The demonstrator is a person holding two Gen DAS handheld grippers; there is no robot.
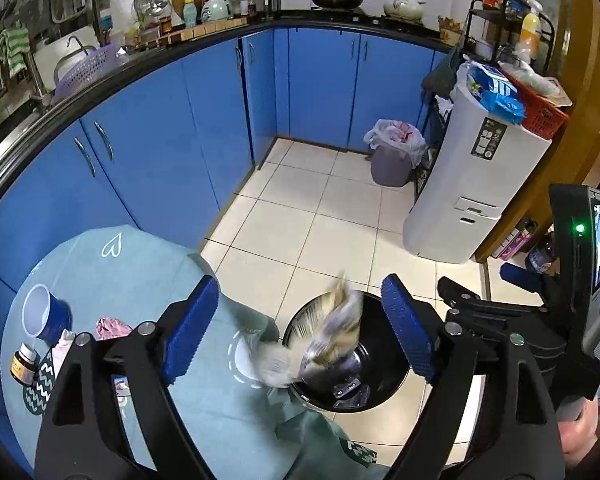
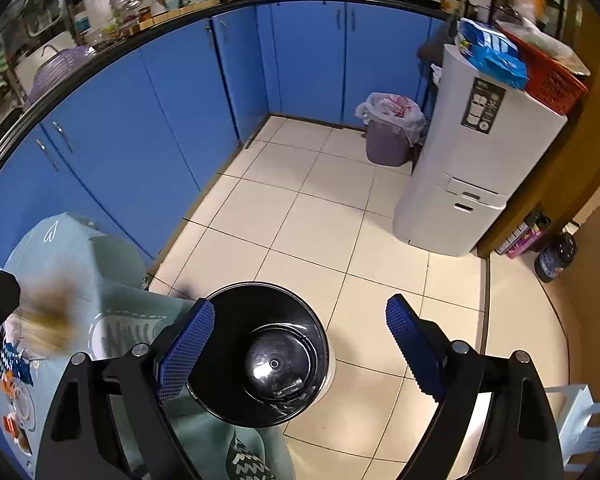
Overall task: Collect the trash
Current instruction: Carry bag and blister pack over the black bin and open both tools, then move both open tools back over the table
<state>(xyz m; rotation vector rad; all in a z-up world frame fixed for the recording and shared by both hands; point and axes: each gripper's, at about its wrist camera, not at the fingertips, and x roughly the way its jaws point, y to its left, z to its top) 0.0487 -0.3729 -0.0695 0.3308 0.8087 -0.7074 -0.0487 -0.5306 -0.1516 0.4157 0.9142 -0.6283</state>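
Black bin (image 1: 342, 364) — one, one wrapper (image 1: 336, 328) (blurred)

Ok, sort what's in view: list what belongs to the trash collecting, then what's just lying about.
Belongs to the job:
- crumpled wrapper, blurred, between the open left jaws above the bin
- black bin on the floor by the table
- pink scrap on the table, probably trash

Just lying about:
- blue cup
- small jar
- lined purple bin
- white appliance
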